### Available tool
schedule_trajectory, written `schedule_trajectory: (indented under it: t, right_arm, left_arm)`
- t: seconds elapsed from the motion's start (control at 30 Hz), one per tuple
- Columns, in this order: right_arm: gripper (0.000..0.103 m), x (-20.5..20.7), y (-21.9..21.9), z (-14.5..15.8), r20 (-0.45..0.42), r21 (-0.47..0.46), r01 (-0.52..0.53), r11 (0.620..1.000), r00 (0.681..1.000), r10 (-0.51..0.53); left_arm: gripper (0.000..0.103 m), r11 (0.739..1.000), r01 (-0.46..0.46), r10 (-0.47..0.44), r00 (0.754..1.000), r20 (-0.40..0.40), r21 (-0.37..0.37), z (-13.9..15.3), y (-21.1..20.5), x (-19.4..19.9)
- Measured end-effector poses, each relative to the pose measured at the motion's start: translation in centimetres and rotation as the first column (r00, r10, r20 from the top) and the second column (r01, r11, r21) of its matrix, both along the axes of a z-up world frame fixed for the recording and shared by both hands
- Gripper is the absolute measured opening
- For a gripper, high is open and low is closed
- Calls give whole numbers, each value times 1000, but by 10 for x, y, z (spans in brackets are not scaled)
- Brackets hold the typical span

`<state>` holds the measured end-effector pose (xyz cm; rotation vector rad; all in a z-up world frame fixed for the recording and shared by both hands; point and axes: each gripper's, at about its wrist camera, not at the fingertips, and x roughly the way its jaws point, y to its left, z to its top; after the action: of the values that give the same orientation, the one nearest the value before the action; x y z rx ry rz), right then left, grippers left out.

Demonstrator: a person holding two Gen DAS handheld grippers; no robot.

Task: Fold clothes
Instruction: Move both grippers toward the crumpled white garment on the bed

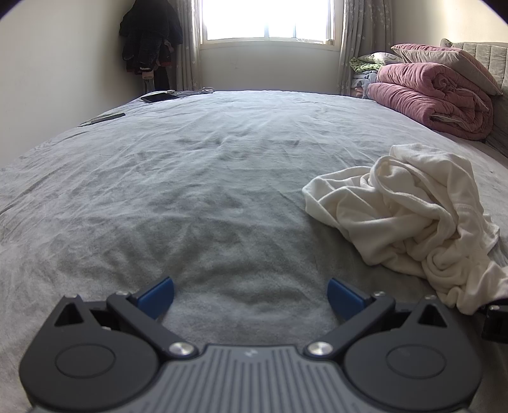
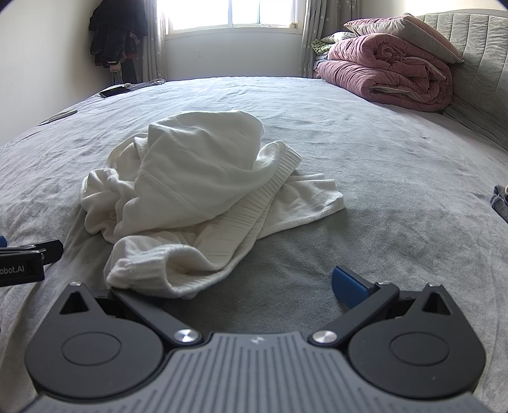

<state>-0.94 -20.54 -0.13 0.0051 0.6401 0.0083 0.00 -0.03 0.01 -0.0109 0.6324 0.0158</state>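
Folding not begun: left gripper and right gripper both agape, empty; garment crumpled, apparently needing spreading first.

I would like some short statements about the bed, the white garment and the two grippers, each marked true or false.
1. The white garment lies crumpled on the grey bed. True.
2. The left gripper holds the garment. False: its jaws are open over bare sheet.
3. The right gripper is open. True.
4. The pink quilt is spread flat over the bed. False: it lies folded by the headboard.
5. A window is behind the bed. True.
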Motion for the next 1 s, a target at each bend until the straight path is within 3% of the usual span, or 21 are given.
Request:
schedule_trajectory:
  t: [0.83,0.93,1.0]
  right_arm:
    - [103,1,7,0,-6,-40,3,999,1000,-4]
    - [103,6,8,5,-37,-70,-40,997,999,37]
    - [103,10,5,9,-48,-106,-121,987,992,117]
  left_arm:
    - [103,999,-23,24,999,-30,44,6,-19,13]
    - [103,999,-14,16,999,-51,45,10,-22,16]
    - [102,999,28,-26,997,-77,18,17,-26,16]
